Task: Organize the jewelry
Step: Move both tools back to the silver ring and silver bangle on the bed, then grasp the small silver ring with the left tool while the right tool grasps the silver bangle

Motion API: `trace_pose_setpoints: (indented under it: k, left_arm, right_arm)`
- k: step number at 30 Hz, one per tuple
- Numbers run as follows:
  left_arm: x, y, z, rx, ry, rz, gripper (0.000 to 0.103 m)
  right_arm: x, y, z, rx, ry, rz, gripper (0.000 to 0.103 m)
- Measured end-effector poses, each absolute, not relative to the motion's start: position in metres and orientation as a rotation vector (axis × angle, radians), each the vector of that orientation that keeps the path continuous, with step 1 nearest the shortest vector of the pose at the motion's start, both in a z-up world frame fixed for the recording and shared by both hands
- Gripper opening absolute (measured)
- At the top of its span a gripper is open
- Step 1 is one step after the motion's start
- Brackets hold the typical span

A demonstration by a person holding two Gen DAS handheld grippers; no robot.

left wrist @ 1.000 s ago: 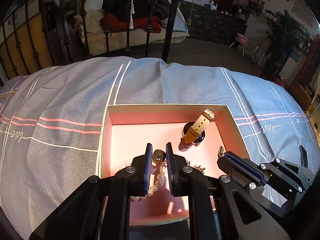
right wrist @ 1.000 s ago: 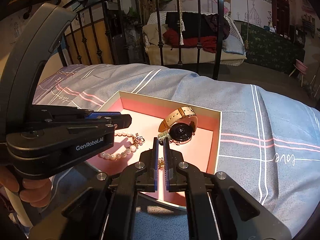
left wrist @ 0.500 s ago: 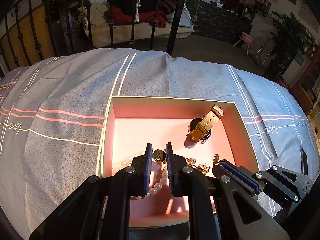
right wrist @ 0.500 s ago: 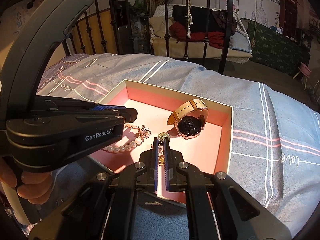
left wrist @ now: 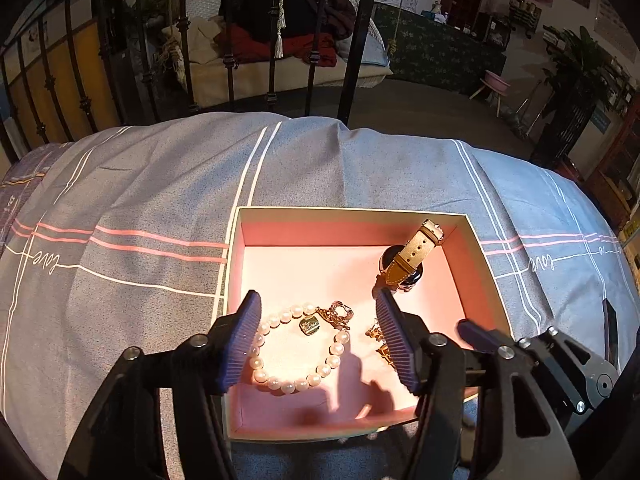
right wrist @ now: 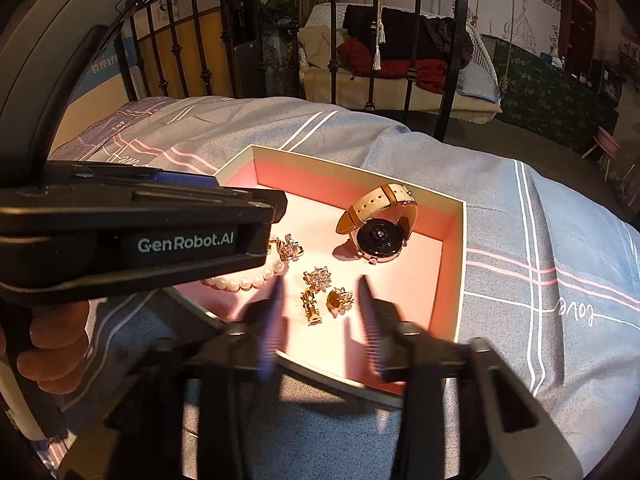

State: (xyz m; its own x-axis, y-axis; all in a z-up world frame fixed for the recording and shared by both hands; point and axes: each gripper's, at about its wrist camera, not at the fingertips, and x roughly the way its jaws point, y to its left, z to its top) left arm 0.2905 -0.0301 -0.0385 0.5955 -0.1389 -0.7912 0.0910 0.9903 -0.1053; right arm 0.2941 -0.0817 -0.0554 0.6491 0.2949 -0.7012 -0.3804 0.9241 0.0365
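Both the left gripper and the blurred right gripper have sprung wide, apparently releasing the pearl bracelet and gold earrings into the box.

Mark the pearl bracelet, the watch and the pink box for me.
pearl bracelet [left wrist: 276, 383], left wrist view, on a near pearl.
watch [right wrist: 380, 235], right wrist view, on the dark case.
pink box [left wrist: 348, 211], left wrist view, on the far rim.

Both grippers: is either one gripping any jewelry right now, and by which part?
Nothing is held. The left gripper is open over the pearl bracelet, which lies in the pink box. The right gripper is open around the gold earrings, not touching them.
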Motion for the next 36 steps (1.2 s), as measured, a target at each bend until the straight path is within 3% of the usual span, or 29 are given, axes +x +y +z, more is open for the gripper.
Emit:
trace_pose_setpoints:
  k: [8,15,21,26,31,36]
  left_arm:
    - [0.228,-0.007,-0.014,-0.08,0.841,-0.175,0.073]
    - [0.153,0.012,-0.056,-0.057,0.912,-0.174,0.073]
    - [0.136,0.011,-0.081,0.03,0.97,-0.159,0.069]
    - [0.142,0.0,-0.089,0.097,0.978,-0.159,0.055]
    - [0.142,-0.01,-0.09,0.125,0.963,-0.195,0.026]
    - [0.14,-0.015,-0.09,0.137,0.947,-0.226,0.011]
  right_arm:
    - [0.231,-0.096,-0.037,-0.1,0.694,0.38,0.071]
    - [0.173,-0.092,-0.072,-0.084,0.806,0.455,0.071]
    - [0.154,-0.083,-0.088,-0.102,0.849,0.48,0.071]
    - [0.153,-0.081,-0.09,-0.107,0.855,0.48,0.071]
    - [0.154,-0.08,-0.091,-0.115,0.862,0.476,0.071]
    - [0.16,-0.074,-0.091,-0.138,0.874,0.489,0.071]
